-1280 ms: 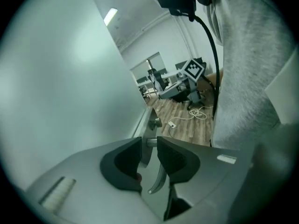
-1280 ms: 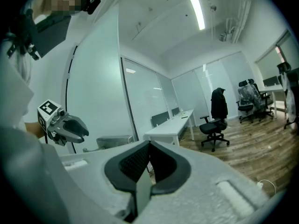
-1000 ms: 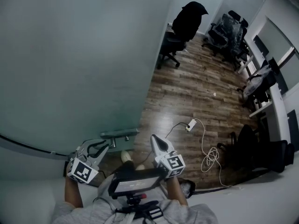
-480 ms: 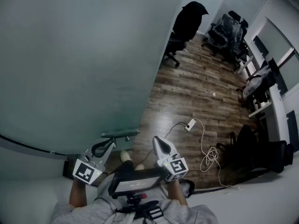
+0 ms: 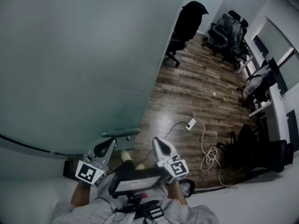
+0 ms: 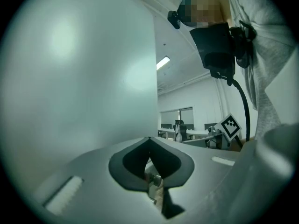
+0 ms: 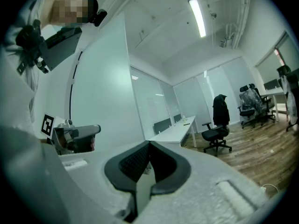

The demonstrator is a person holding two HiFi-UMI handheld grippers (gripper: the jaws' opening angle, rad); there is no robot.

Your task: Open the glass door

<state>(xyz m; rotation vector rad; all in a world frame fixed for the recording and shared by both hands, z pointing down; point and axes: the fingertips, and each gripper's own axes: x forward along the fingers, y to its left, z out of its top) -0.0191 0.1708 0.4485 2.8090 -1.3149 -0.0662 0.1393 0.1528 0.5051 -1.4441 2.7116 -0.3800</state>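
Glass door: pale frosted blue-green, plain, no pattern.
Door handle: silver-grey metal.
Left gripper: light grey shell, black pads.
Right gripper: whitish-grey shell, black pads with a fine ribbed grid.
Marker cubes: white faces with black square patterns.
Floor: brown wood planks, streaked lighter and darker, with a pale glossy patch.
Cable: white.
Chairs: black.
Desk: white.
Sleeves: grey.

Probably an office: swivel chairs, long desks, frosted glass partitions.
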